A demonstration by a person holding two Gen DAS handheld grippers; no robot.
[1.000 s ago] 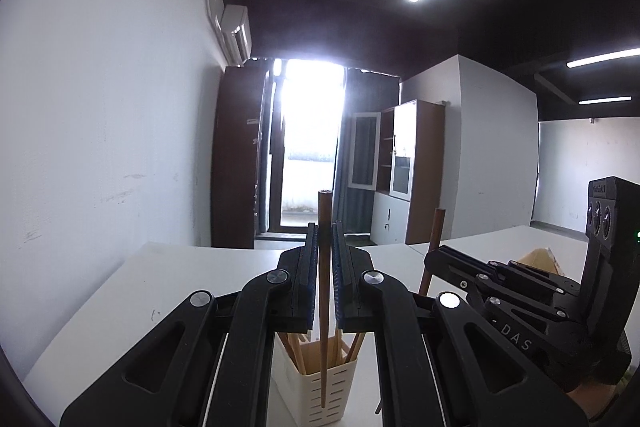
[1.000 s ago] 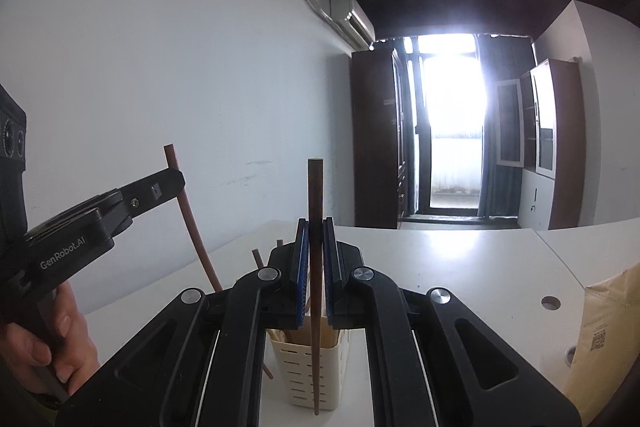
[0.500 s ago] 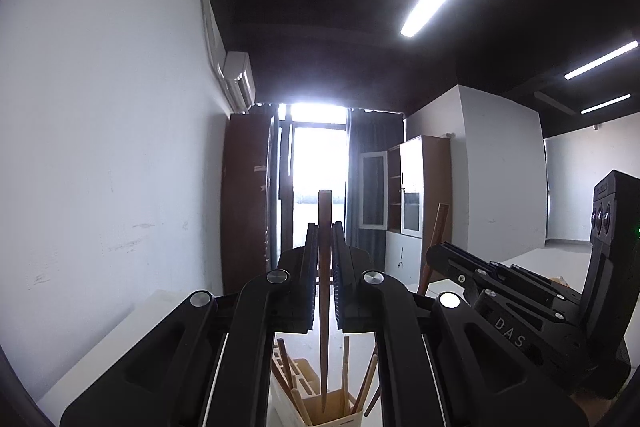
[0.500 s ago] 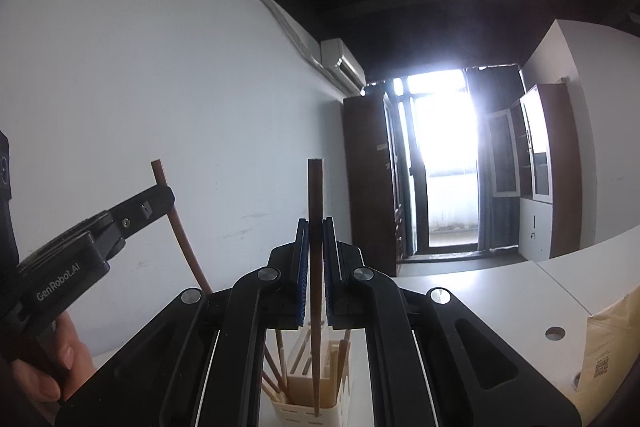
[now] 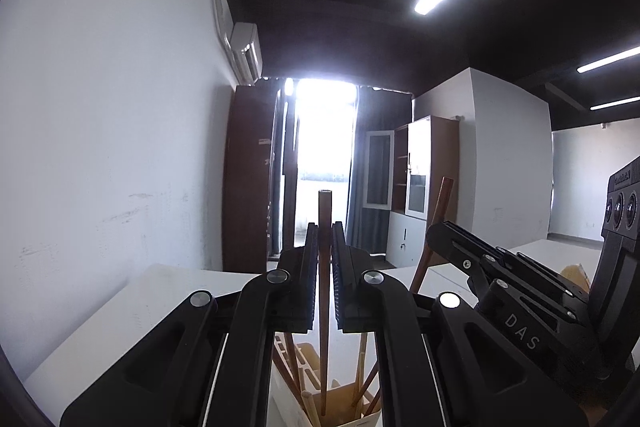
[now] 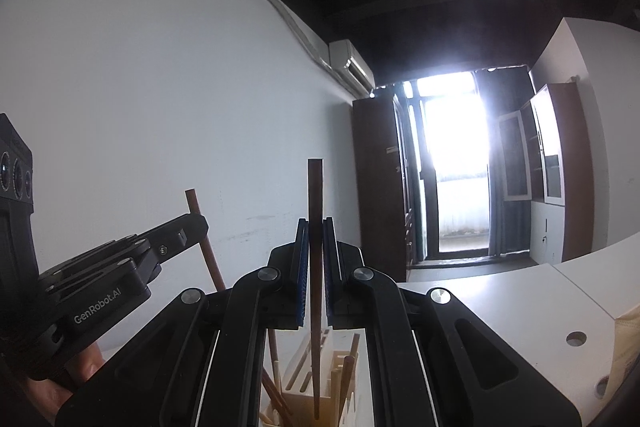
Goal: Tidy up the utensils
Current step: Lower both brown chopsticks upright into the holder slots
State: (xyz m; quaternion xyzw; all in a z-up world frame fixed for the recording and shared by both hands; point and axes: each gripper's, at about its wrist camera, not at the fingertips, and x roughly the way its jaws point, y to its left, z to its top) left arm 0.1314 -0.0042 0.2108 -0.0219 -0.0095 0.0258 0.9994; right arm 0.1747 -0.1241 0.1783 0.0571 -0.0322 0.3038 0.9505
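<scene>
At the bottom centre of both views, the holder (image 5: 360, 415) is crowded with leaning chopsticks (image 5: 290, 371), leaving narrow gaps. The right claw (image 5: 434, 239) fills the lower right of the left view, close beside the left claw (image 5: 325, 255). The bench (image 6: 500, 295) lies open at the right of the right view.

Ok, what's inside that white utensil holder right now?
The holder has several wooden chopsticks leaning in its slots. The chopstick in the right gripper reaches down into it. The holder's bottom is hidden by both grippers' fingers.
</scene>
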